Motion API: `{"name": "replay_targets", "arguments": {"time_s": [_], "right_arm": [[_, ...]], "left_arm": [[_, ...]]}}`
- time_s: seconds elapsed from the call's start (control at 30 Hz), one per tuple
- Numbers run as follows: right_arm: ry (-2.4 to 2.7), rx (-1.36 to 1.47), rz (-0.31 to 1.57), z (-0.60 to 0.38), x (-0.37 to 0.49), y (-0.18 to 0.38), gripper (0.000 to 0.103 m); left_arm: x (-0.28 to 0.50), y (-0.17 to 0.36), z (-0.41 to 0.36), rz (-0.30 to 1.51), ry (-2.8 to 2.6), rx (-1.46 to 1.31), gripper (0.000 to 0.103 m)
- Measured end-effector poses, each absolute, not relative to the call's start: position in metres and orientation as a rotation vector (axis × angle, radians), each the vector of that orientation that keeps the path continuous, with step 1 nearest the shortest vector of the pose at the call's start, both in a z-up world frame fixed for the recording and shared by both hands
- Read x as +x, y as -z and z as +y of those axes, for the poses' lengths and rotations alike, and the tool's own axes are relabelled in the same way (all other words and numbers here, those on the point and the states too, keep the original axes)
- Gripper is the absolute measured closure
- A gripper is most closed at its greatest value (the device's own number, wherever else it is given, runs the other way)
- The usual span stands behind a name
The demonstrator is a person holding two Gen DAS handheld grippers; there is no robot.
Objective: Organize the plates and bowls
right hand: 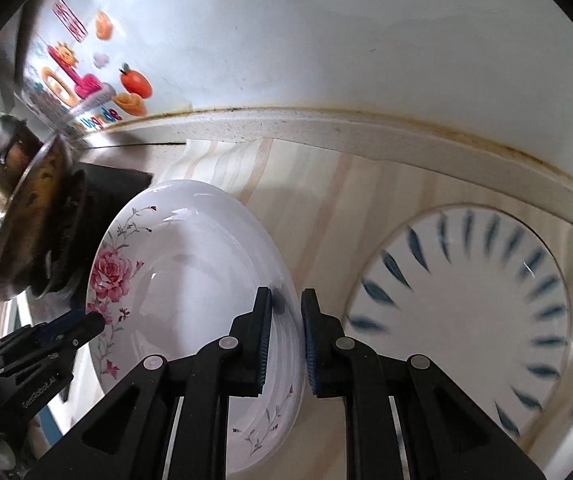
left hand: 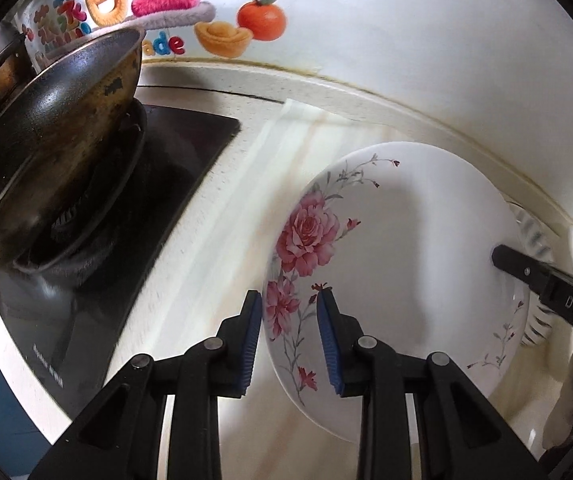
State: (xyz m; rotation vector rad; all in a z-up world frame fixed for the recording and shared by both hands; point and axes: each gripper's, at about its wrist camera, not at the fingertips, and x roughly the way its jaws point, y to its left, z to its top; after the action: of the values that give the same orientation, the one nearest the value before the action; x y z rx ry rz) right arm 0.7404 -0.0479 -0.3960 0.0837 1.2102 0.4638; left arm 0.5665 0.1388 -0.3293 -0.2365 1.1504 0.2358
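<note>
Surface: pale wood-grain, white wall with stickers behind.
Stove: left, dark wok on it.
Rose plate: both hand-held grippers, left and right, clamp opposite rims.
Blue-dashed plate: on surface, right.

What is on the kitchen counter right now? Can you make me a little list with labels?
held thing: white round rose-patterned plate, gripped at opposite rims
left claw: shut on the plate's rim
right claw: shut on the plate's rim
nearby: white round plate with blue dashes, lying on the counter
stove: dark worn metal wok on black cooktop
</note>
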Motion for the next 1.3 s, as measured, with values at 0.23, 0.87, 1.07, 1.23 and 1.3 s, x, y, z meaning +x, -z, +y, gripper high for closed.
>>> {"name": "replay_targets", "arguments": {"time_s": [0.23, 0.87, 1.07, 1.23, 1.3], "right_arm": [[-0.418, 0.145, 1.208, -0.119, 0.676, 0.362, 0.086], [-0.247, 0.344, 1.242, -0.327, 0.512, 0.375, 0.088], [-0.202, 0.396, 1.281, -0.344, 0.498, 0.413, 0.094], [-0.218, 0.385, 1.278, -0.349, 0.484, 0.413, 0.094], [-0.228, 0.413, 1.304, -0.353, 0.482, 0.414, 0.094]], "left_arm": [[0.533, 0.293, 0.078, 1.143, -0.126, -0.201, 0.077], [0.487, 0.329, -0.104, 1.265, 0.197, -0.043, 0.088], [0.466, 0.339, -0.154, 1.228, 0.213, 0.173, 0.088], [0.466, 0.344, -0.146, 1.239, 0.175, 0.174, 0.088], [0.465, 0.339, -0.146, 1.233, 0.161, 0.166, 0.088]]}}
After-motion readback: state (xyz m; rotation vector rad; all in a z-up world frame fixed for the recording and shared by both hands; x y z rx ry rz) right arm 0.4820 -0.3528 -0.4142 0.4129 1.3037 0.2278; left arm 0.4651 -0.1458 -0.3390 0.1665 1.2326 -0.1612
